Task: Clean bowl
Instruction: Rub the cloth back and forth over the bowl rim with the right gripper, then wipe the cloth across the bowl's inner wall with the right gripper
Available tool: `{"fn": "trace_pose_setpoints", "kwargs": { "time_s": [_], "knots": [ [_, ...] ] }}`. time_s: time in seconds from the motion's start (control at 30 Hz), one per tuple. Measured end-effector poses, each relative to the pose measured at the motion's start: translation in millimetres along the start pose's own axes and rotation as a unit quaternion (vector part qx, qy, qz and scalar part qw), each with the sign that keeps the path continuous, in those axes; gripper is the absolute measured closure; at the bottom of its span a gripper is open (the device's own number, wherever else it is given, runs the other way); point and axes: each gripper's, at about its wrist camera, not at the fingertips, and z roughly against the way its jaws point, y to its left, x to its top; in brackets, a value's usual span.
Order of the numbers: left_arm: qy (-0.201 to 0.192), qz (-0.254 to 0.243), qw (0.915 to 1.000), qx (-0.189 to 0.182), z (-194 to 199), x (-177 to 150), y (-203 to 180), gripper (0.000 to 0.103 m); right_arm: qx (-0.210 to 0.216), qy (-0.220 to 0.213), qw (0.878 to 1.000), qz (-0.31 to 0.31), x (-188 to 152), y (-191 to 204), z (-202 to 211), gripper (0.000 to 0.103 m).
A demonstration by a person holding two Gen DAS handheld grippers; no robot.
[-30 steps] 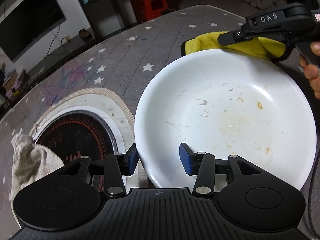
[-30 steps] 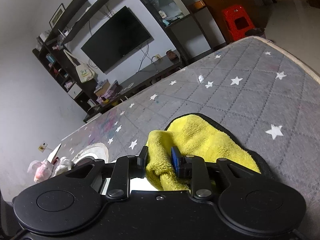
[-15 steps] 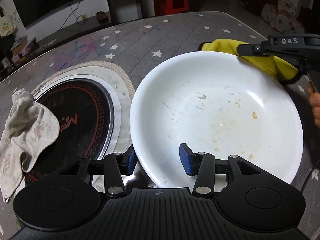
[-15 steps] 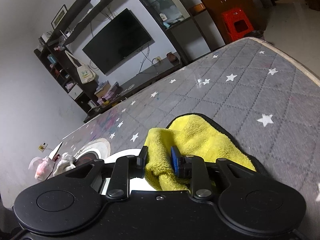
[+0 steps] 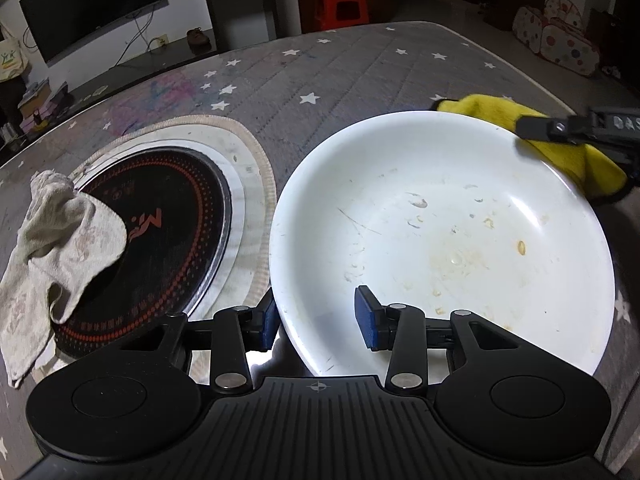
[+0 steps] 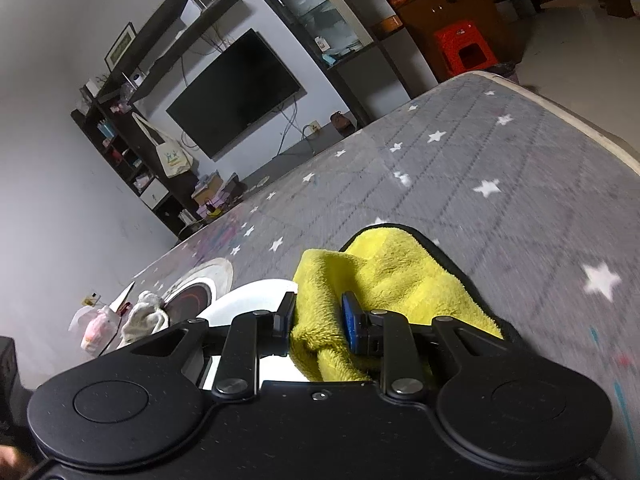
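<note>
- Left wrist view: the white bowl (image 5: pixel 440 240) sits on the grey star-quilted table (image 5: pixel 320 68), just beside a round cooktop (image 5: pixel 152 240) with a greyish rag (image 5: pixel 56 248) draped over its left edge; the left gripper (image 5: pixel 316 316) has its fingers straddling the bowl's near rim, one blue pad outside the wall and one inside; the gap between them looks wider than the rim, so I judge them set about it rather than pinching it, though whether the pads touch the porcelain I cannot tell; the bowl's inside carries yellowish smears, dried crumbs and droplets across its floor and right wall, so it is not clean as it lies; at the far right rim the right gripper (image 5: pixel 536 130) brings a yellow cloth (image 5: pixel 568 152) up to the bowl's edge, the cloth lying on or just over that rim.
- Right wrist view: the right gripper (image 6: pixel 316 316) has its fingers clenched on a bunched fold of the yellow cloth (image 6: pixel 396 276), the rest of which spreads over the table (image 6: pixel 500 160) ahead; a sliver of the bowl (image 6: pixel 252 296) shows beneath and left of the fingers.
- Progress, as a judgement: the wiping of the soiled interior is what remains; the residue visible shows that most or all of that work is left.
</note>
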Motion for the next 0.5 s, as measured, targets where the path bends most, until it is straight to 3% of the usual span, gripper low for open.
{"fn": "trace_pose_setpoints", "kwargs": {
  "time_s": [0.5],
  "knots": [
    [-0.014,-0.055,0.9982,-0.023,6.7,-12.1,-6.0,0.062,0.012,-0.007,1.0,-0.021,-31.8,-8.0,44.6,0.077]
  ]
}}
